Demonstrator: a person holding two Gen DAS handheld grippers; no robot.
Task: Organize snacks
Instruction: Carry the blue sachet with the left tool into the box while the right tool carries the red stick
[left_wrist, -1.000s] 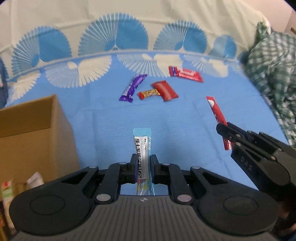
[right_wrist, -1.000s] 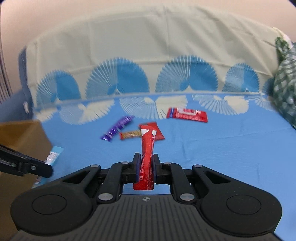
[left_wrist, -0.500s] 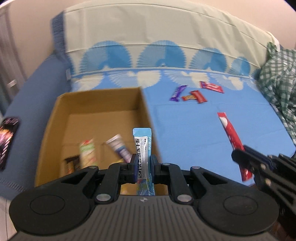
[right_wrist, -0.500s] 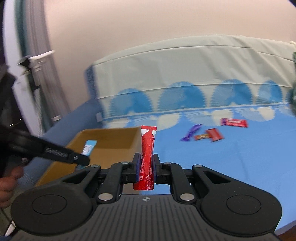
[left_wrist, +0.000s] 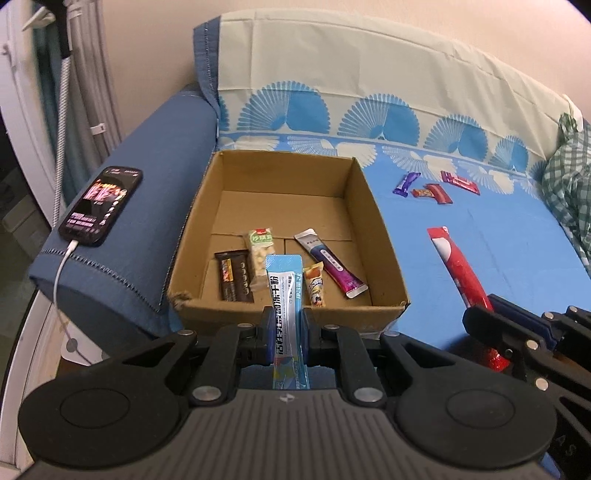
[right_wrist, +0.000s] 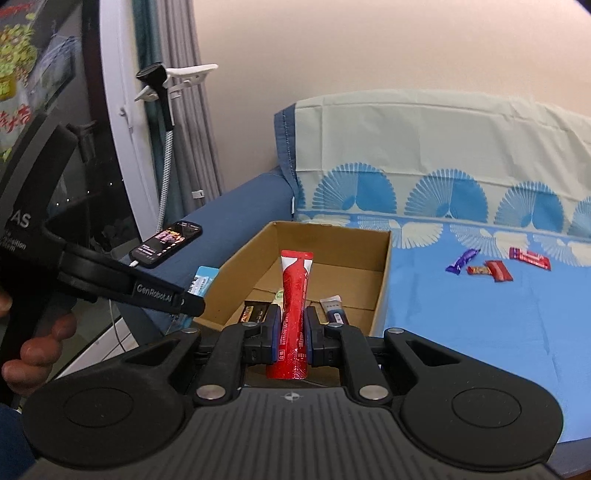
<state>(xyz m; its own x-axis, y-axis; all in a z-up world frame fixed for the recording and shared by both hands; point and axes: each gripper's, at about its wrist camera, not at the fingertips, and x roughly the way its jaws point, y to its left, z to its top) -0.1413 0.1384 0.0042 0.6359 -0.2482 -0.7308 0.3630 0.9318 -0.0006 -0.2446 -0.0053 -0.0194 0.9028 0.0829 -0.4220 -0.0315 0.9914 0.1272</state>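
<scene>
Both grippers are loaded. The left gripper (left_wrist: 287, 325) has its fingers (left_wrist: 266, 328) clamped on a light-blue stick pack (left_wrist: 285, 295), which stands up between them at the near edge of the cardboard box (left_wrist: 373, 206). The right gripper (right_wrist: 291, 332) has its fingers (right_wrist: 274, 332) pinched tight on a long red stick pack (right_wrist: 293, 295), tip pointing up and over the box's near wall. In the left wrist view that red pack shows off to the right, outside the box, above the blue sheet (left_wrist: 480, 236).

Inside the box, four snacks lie on the floor toward the near side: a dark brown bar (left_wrist: 233, 280) on the left, a green-topped nut pack (left_wrist: 259, 254) just beside it, a small orange-topped packet (left_wrist: 314, 284), and a purple and white stick (left_wrist: 332, 262) slanting to the right.

Far right on the sheet, well apart from the box, sits a small cluster: a purple bar (left_wrist: 405, 184), a little orange candy (left_wrist: 421, 192), a red packet (left_wrist: 440, 193) and a red and white bar (left_wrist: 461, 182).

On the blue armrest (left_wrist: 155, 155) left of the box lies a phone (left_wrist: 101, 205), screen lit, cable plugged in. A hand (right_wrist: 33, 347) grips the left gripper's handle in the right wrist view.
</scene>
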